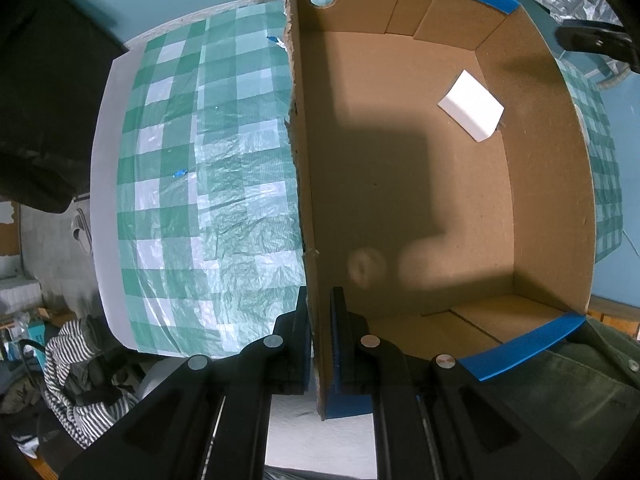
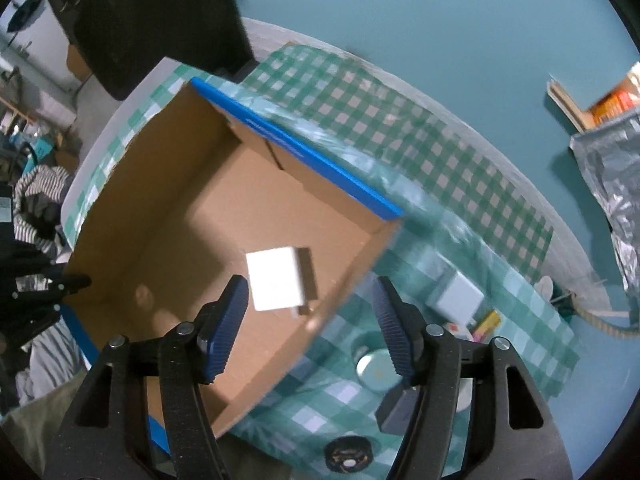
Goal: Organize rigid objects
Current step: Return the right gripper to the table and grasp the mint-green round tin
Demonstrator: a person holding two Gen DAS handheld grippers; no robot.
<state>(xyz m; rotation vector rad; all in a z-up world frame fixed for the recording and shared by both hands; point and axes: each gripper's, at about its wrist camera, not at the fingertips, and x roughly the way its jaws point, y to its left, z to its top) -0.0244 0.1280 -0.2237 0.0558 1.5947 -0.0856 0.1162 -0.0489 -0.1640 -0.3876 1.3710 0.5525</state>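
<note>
An open cardboard box with blue rims (image 1: 400, 208) (image 2: 168, 216) stands on the green checked tablecloth (image 1: 208, 184). A white block (image 1: 471, 105) (image 2: 275, 279) lies on the box floor. My left gripper (image 1: 320, 300) is shut on the box's left wall (image 1: 301, 160), one finger on each side. My right gripper (image 2: 308, 292) is open and empty above the box's near right wall. A white adapter (image 2: 456, 295), a round metal lid (image 2: 376, 369), a dark grey block (image 2: 396, 408) and a black round piece (image 2: 347, 455) lie on the cloth right of the box.
Small colourful items (image 2: 486, 322) lie beside the adapter. A silver foil bag (image 2: 612, 168) and a rope (image 2: 600, 320) are at the far right. Striped clothing (image 1: 80, 368) lies below the table's left edge. The right gripper's tip (image 1: 592, 40) shows above the box.
</note>
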